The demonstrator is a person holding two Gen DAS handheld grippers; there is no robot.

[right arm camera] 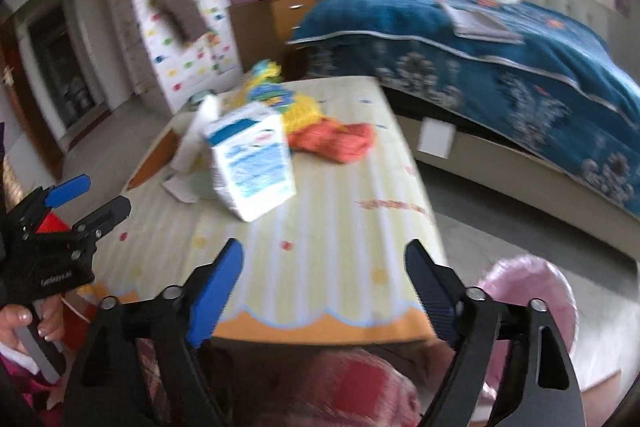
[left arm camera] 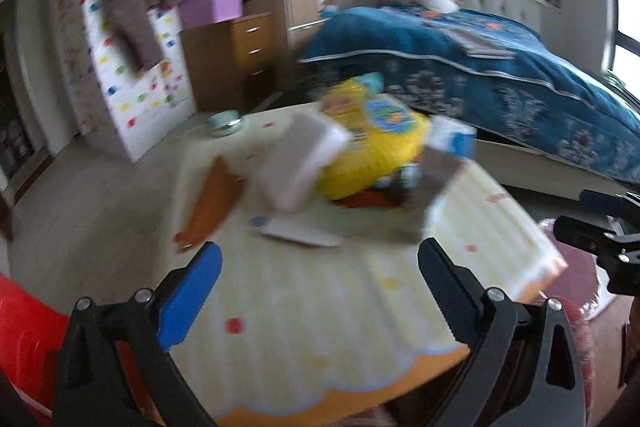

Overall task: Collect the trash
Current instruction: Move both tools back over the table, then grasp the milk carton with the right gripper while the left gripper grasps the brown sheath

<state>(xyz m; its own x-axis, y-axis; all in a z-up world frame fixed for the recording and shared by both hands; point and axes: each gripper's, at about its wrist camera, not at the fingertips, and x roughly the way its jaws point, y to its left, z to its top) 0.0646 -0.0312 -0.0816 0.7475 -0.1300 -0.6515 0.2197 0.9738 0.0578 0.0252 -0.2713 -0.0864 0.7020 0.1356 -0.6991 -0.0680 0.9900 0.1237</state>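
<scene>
White-blue carton (right arm camera: 250, 163) (blurred) seemingly stands upright, tilted, on table (right arm camera: 340, 227).

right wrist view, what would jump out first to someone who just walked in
The heap of trash in the middle of the striped table catches the eye first: a white and blue carton leaning in front, a yellow bag and an orange wrapper behind it. Beyond the table, the bed with its blue quilt fills the right side. Both grippers hover open, holding nothing.

Matt printed cloth on counter (right arm camera: 340, 195). Paper carton (right arm camera: 252, 167), crinkly yellow plastic bag (left arm camera: 376, 143), orange knit rag (right arm camera: 336, 143). Wood drawers (left arm camera: 236, 55). Quilted blue bedspread (right arm camera: 480, 43).
</scene>
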